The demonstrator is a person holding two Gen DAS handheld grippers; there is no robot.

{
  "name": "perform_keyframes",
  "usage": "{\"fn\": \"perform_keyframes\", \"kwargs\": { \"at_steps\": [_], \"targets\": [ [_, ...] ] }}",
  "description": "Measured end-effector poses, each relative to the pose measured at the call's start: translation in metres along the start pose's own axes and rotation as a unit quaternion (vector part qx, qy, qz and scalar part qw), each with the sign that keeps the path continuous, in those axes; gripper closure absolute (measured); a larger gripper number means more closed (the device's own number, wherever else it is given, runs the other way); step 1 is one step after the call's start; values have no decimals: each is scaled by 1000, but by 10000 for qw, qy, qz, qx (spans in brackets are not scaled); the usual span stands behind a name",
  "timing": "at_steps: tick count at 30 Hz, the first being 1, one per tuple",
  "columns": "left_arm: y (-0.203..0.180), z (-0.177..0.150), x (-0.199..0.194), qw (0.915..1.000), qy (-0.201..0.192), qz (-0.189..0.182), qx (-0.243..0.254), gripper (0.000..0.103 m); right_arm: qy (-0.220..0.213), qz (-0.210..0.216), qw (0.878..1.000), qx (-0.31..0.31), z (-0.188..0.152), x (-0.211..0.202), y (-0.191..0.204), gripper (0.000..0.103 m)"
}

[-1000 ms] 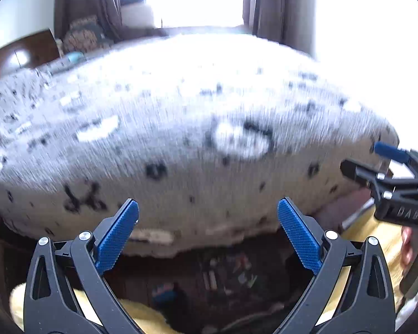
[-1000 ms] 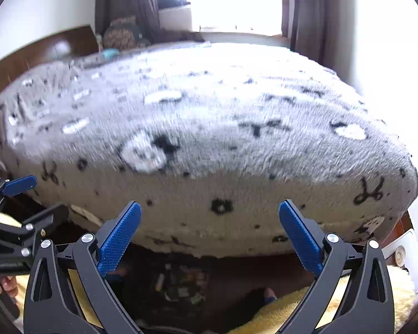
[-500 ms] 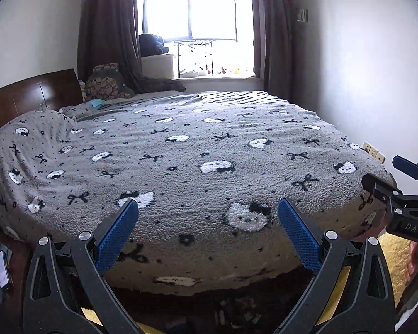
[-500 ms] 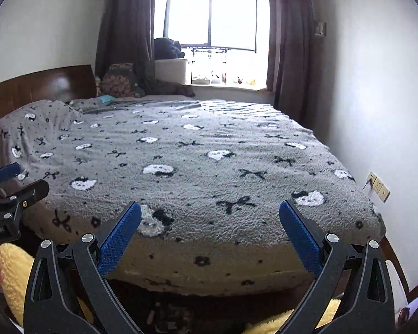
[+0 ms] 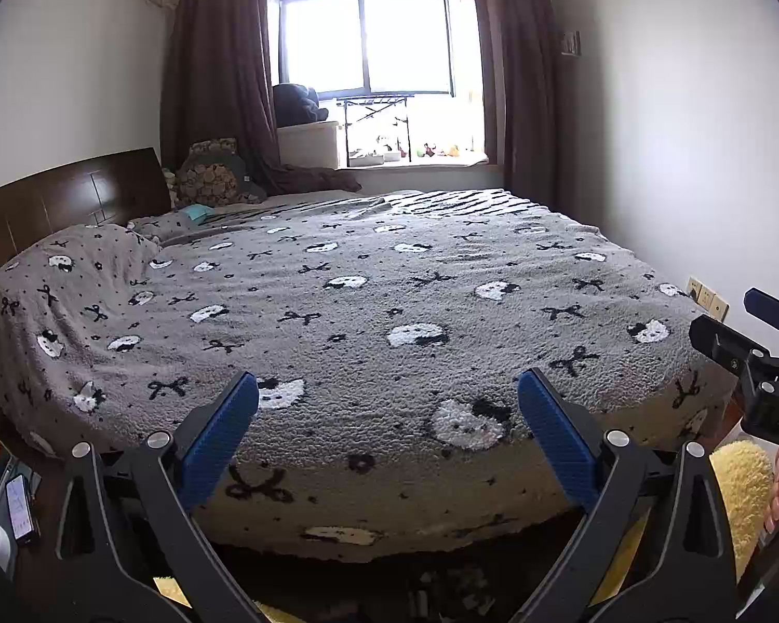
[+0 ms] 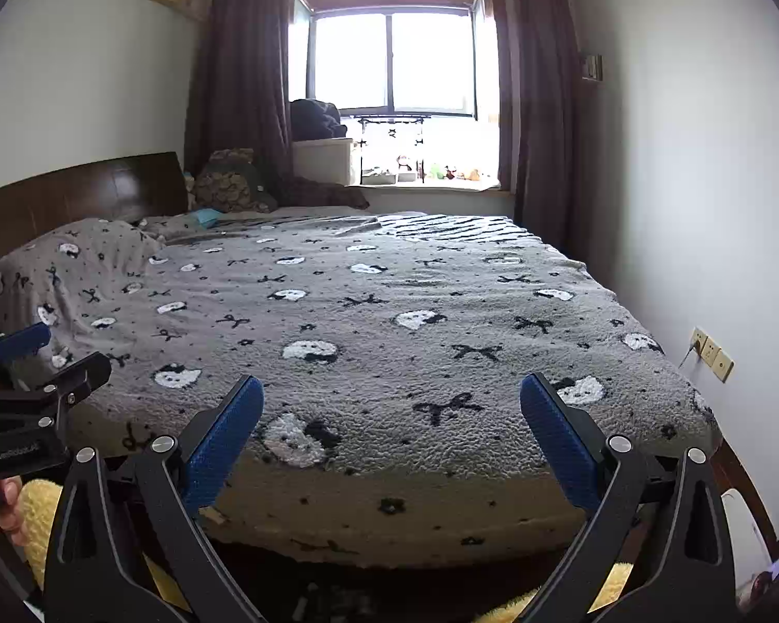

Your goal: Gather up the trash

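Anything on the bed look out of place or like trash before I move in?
One candidate: a small teal item lies near the pillows at the headboard; too small to identify. The blanket is otherwise smooth. Both grippers are open.

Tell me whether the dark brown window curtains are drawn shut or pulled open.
Pulled open: the dark brown curtains hang bunched at either side, leaving the bright window uncovered.
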State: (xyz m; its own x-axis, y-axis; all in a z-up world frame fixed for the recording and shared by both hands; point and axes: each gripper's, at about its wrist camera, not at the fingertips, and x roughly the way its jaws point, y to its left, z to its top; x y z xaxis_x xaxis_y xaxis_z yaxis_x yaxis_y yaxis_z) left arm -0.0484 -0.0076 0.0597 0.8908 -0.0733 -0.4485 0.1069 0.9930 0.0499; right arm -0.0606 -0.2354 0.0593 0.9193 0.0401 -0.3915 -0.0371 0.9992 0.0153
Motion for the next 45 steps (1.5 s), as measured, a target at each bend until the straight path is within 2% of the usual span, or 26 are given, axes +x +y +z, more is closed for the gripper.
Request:
{"fn": "perform_keyframes", "kwargs": {
  "at_steps": [45],
  "targets": [
    [-5,2,-3,10000,-27,-4,-5,8,-7,-140,9999,77,-1,2,-3,4]
  ]
}}
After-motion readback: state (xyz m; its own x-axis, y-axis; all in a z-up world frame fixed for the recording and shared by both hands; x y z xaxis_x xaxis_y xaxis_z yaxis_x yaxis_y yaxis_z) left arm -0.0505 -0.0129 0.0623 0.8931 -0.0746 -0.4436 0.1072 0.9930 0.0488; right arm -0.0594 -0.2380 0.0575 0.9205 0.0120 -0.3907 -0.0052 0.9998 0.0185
